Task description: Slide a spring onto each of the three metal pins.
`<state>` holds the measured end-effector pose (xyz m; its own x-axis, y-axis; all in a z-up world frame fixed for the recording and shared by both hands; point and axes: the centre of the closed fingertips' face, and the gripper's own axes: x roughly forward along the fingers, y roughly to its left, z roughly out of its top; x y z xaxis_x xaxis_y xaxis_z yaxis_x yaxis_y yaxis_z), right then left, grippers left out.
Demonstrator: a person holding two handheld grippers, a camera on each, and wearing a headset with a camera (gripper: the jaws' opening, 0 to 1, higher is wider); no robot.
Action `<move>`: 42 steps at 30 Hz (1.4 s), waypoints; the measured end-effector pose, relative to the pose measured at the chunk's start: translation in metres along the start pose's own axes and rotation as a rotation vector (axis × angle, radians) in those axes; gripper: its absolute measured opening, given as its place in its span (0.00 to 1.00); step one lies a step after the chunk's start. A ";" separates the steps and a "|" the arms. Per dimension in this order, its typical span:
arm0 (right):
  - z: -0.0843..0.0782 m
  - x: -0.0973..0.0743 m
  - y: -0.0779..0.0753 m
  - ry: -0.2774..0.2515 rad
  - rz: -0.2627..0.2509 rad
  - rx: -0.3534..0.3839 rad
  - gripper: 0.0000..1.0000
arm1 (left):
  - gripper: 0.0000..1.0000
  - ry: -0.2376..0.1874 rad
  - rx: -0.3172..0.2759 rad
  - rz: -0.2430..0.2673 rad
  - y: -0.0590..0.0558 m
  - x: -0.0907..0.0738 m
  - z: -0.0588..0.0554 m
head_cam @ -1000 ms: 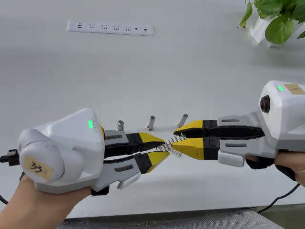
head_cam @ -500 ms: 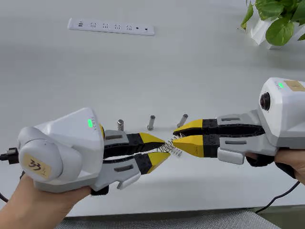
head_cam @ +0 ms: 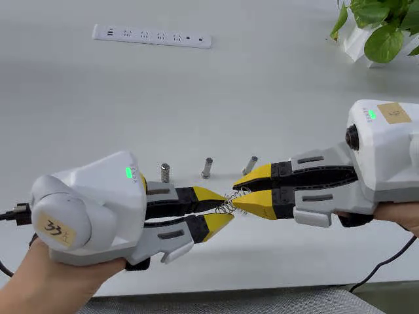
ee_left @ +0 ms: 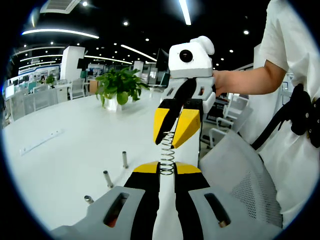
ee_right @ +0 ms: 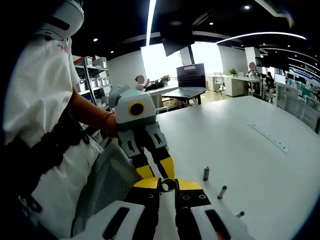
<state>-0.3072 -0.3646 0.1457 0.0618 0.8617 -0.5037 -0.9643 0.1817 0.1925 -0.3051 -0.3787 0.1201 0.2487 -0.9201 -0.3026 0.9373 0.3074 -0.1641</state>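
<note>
Spring [head_cam: 230, 200]: thin bright wire, open helical coil, held in the air between the two grippers, above the matte white table [head_cam: 275, 85] and just in front of three metal pins [head_cam: 207, 168]. Long axis runs left to right in the head view, one end in each set of jaws. Left gripper [head_cam: 224, 207]: yellow wedge tips clamped on one end. Right gripper [head_cam: 241, 195]: tips clenched on the other end; its own view shows the coil end-on, as a ring. Pins: short grey cylinders standing in a row.

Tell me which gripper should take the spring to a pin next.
Right, probably. The right gripper is shut on the spring with its tips close to the rightmost pin; the left gripper holds the other end, farther from it.
</note>
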 end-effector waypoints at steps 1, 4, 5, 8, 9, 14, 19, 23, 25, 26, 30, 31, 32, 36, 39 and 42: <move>-0.001 0.000 0.001 0.018 0.005 -0.015 0.07 | 0.07 0.003 0.004 -0.002 -0.001 0.000 -0.001; -0.002 0.001 0.003 0.048 0.022 -0.041 0.07 | 0.07 0.008 0.007 -0.007 -0.002 0.001 -0.002; -0.003 0.001 0.003 0.061 0.026 -0.051 0.07 | 0.07 0.010 0.009 -0.009 -0.002 0.001 -0.002; -0.005 0.001 0.004 0.091 0.044 -0.078 0.07 | 0.07 0.013 0.012 -0.015 -0.003 0.001 -0.003; -0.005 0.001 0.004 0.098 0.049 -0.079 0.07 | 0.07 0.013 0.013 -0.016 -0.003 0.001 -0.003; -0.007 -0.002 0.003 0.146 0.074 -0.103 0.10 | 0.06 0.008 0.010 -0.017 -0.002 0.002 -0.002; -0.012 -0.005 0.000 0.243 0.102 -0.180 0.15 | 0.06 0.007 0.011 -0.019 -0.002 0.002 -0.002; -0.011 -0.003 0.002 0.296 0.144 -0.230 0.16 | 0.06 0.006 0.013 -0.024 -0.002 0.003 -0.002; -0.013 -0.002 0.001 0.329 0.158 -0.265 0.16 | 0.06 0.003 0.012 -0.025 -0.003 0.003 -0.002; -0.013 0.000 0.001 0.345 0.170 -0.280 0.15 | 0.06 0.001 0.012 -0.024 -0.003 0.003 -0.002; -0.014 0.001 0.000 0.377 0.205 -0.306 0.13 | 0.06 -0.003 0.009 -0.022 -0.003 0.003 -0.001; -0.014 0.001 0.000 0.384 0.215 -0.316 0.13 | 0.06 -0.005 0.008 -0.022 -0.003 0.003 -0.001; -0.014 0.001 0.000 0.388 0.220 -0.318 0.13 | 0.06 -0.007 0.007 -0.021 -0.003 0.003 -0.001; -0.015 0.001 0.001 0.412 0.245 -0.330 0.11 | 0.06 -0.015 0.003 -0.016 -0.001 0.002 0.000; -0.016 0.001 0.001 0.424 0.250 -0.335 0.11 | 0.06 -0.022 0.000 -0.013 0.000 0.002 0.002; -0.016 0.002 0.001 0.433 0.253 -0.337 0.10 | 0.06 -0.030 -0.005 -0.010 0.001 0.002 0.003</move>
<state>-0.3125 -0.3707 0.1315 -0.2221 0.5747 -0.7876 -0.9683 -0.2244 0.1093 -0.3034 -0.3808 0.1224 0.2462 -0.9301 -0.2727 0.9386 0.2989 -0.1721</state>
